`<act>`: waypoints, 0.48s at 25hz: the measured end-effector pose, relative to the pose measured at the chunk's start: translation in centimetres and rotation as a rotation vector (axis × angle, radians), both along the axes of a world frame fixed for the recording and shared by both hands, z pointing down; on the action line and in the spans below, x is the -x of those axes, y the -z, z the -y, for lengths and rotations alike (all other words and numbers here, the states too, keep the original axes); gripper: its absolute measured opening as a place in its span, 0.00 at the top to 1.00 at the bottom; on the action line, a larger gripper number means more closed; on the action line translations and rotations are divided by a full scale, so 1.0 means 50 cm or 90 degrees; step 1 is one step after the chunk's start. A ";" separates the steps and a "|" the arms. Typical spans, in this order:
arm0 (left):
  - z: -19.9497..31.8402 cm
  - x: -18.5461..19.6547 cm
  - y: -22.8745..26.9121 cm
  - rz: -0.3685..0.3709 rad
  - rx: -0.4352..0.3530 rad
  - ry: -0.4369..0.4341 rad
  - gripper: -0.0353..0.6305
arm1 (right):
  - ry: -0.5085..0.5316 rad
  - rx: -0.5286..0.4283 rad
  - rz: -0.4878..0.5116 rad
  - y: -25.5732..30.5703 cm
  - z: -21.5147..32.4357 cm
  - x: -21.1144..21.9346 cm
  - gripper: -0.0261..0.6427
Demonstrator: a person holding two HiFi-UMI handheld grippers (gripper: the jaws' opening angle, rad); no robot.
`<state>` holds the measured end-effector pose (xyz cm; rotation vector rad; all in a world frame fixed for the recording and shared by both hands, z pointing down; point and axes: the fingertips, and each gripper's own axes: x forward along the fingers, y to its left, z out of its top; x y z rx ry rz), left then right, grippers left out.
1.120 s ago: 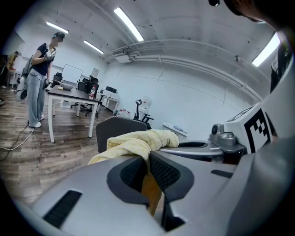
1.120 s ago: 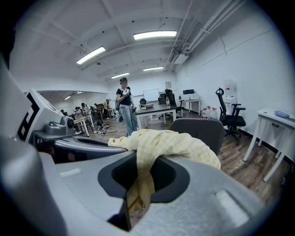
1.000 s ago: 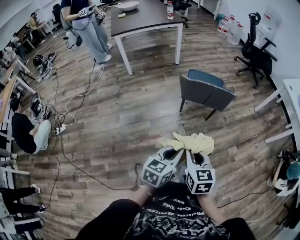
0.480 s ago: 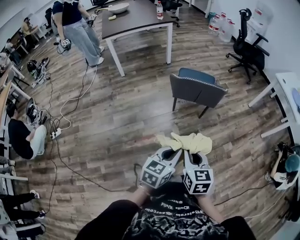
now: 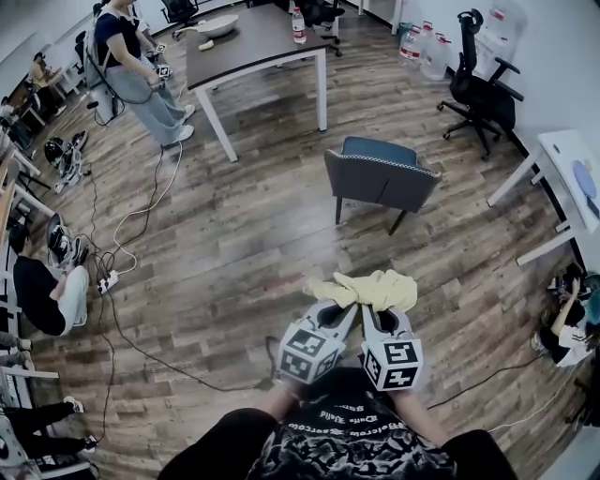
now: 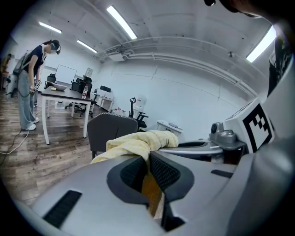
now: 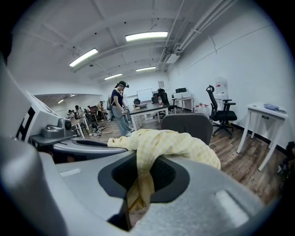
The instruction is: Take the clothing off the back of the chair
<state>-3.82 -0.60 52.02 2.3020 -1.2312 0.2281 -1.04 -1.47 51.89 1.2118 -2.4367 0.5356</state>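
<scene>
Both tongs are held out low in front of the person, side by side, with their marker cubes nearest the body. The left tongs [image 5: 347, 306] are pressed together on a fold of the pale yellow clothing [image 5: 377, 287] — in the left gripper view the cloth runs down into the narrow slit between the two ribbed pads, which close tight on it. The right tongs [image 5: 374, 307] pinch the same garment: in the right gripper view a strip of it hangs down between the jaws while the rest lies bunched over the top of them. The clothing is off the chair and in the air above the wooden floor [image 5: 234, 253], draped across the tips of both tongs. The grey upholstered chair [image 5: 380, 178] stands on the floor well apart from it, farther from the person, with its back turned toward the tongs. Beyond the chair is a dark worktop [image 5: 248, 42] on white legs, with a bottle [image 5: 298, 25] near its far right corner and a pale bowl [image 5: 217, 24] toward its far left end. A standing person [image 5: 131, 70] is just off the worktop's left end, and cables [image 5: 141, 211] trail from there across the floor. A black office chair [image 5: 476, 80] sits by the right wall with large water bottles [image 5: 422, 52] beside it — and a white worktop [image 5: 567, 155] juts in at the right edge of the head view.
</scene>
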 end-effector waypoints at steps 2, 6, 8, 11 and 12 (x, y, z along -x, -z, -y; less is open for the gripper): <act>-0.002 0.002 -0.002 0.002 0.001 -0.003 0.91 | -0.002 0.002 0.003 -0.003 -0.002 0.002 0.88; -0.008 0.007 -0.008 0.004 0.007 -0.010 0.91 | -0.004 0.004 0.003 -0.009 -0.008 0.006 0.88; -0.011 0.008 -0.012 0.003 0.009 -0.012 0.91 | -0.005 0.006 0.002 -0.012 -0.012 0.007 0.88; -0.015 0.009 -0.015 0.001 0.012 -0.016 0.91 | -0.008 0.009 0.001 -0.015 -0.016 0.008 0.88; -0.015 0.009 -0.016 -0.001 0.013 -0.016 0.91 | -0.008 0.010 0.000 -0.016 -0.017 0.008 0.88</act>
